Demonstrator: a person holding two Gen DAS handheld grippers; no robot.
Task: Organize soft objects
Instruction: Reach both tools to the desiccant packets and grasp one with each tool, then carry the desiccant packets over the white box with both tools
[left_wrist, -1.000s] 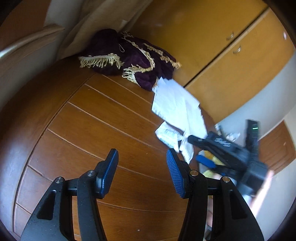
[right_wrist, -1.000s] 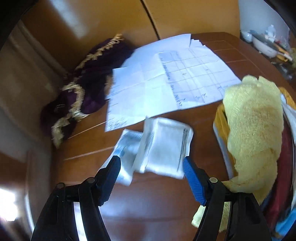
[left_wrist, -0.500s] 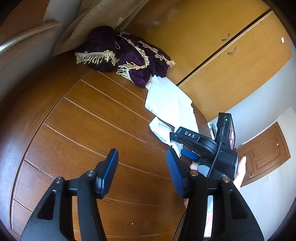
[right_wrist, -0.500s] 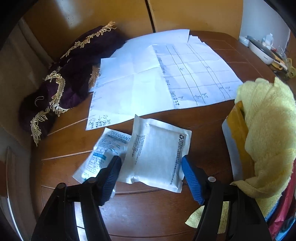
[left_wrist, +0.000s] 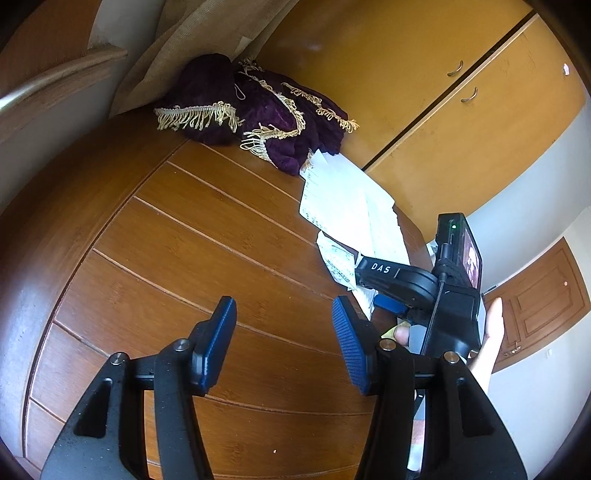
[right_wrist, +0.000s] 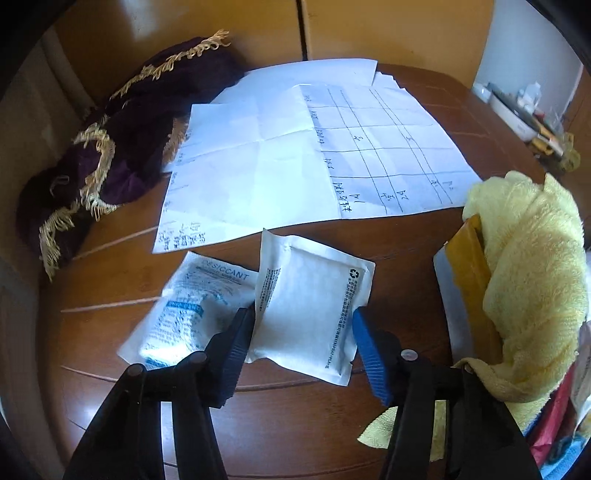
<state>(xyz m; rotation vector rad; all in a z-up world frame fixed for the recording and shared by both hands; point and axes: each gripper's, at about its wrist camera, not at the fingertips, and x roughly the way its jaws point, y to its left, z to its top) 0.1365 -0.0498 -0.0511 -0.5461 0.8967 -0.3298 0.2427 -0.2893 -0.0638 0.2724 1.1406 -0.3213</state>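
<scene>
On my left, the left gripper (left_wrist: 282, 338) hung over bare boards of the wooden table (left_wrist: 192, 236), its blue-padded jaws wide apart and holding nothing. Moving right, my right gripper (right_wrist: 301, 345) was also spread, its pads flanking a white sachet (right_wrist: 310, 302) without clearly pressing on it. That sachet partly overlapped a desiccant packet (right_wrist: 188, 306) lying to its left. To do this step well, I judged I should lower the pads fully past the sachet's edges and close slowly, so the limp pouch bunches rather than slips, and so the desiccant packet is not dragged along. Further right, a yellow towel (right_wrist: 532, 273) drooped over a container whose shape I could not make out. Beyond the sachets lay unfolded paper sheets (right_wrist: 295, 155), and at the far left corner a purple fringed cloth (right_wrist: 110, 155). Behind the table stood wooden cabinets (left_wrist: 424, 92).
</scene>
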